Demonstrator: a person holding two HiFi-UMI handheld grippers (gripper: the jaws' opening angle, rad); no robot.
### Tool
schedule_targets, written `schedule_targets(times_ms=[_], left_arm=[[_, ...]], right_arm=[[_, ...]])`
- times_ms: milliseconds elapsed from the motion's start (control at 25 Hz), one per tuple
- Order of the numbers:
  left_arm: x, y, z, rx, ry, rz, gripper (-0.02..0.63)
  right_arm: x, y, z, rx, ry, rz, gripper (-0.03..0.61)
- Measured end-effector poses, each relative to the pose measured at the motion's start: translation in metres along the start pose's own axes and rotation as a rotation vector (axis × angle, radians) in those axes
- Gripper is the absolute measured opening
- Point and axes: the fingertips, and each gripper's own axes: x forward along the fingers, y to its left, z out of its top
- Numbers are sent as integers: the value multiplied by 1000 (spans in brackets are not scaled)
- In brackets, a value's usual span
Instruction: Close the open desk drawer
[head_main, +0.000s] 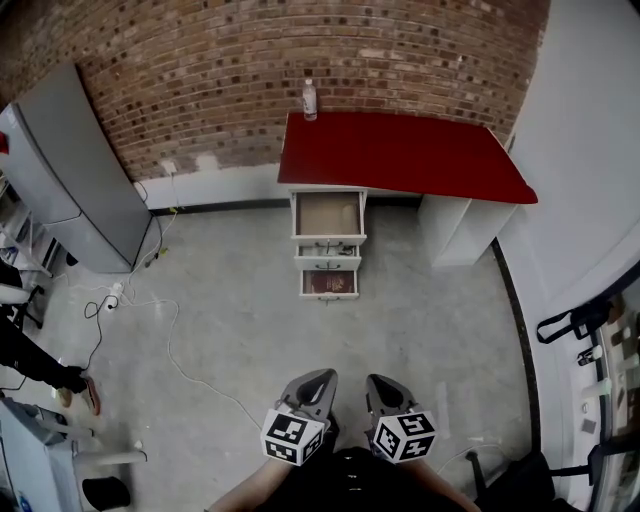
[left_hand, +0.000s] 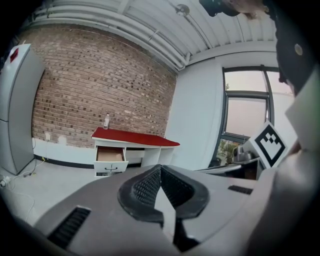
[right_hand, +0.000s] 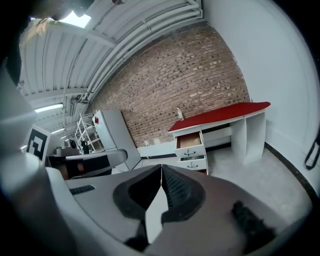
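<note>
Top drawer (head_main: 329, 214) of red desk (head_main: 400, 150), open; left gripper (head_main: 316, 382) and right gripper (head_main: 384, 386) well apart (jaws pressed together, empty); off-centre shove may jam it askew.

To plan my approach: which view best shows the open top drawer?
The head view: it looks down into the top drawer, pulled out under the desk. Both gripper views show it from lower, its inside partly.

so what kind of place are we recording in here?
Probably a lab or workshop space, not a home: exposed brick wall, bare concrete floor with loose cables trailing across it, and a lone red-topped desk near a tall grey cabinet.
</note>
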Motion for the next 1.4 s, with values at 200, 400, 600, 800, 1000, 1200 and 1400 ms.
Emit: schedule_targets(times_ms=[200, 400, 600, 800, 1000, 1200, 1400], left_arm=[[18, 34, 16, -8, -2, -12, 9], [34, 62, 30, -6, -9, -23, 9], [45, 84, 36, -6, -2, -37, 9], [55, 101, 41, 4, -3, -62, 9], [60, 114, 40, 0, 1, -68, 9], [56, 117, 41, -14, 1, -63, 9], [48, 127, 38, -32, 0, -37, 9]], right_arm=[[35, 4, 23, 4, -19, 11, 12], [64, 2, 39, 13, -24, 0, 12], [85, -3, 44, 22, -13, -34, 12], [104, -4, 47, 36, -19, -57, 12], [117, -4, 48, 46, -23, -72, 12], [119, -3, 50, 48, -15, -77, 12], [122, 1, 53, 60, -29, -78, 12]])
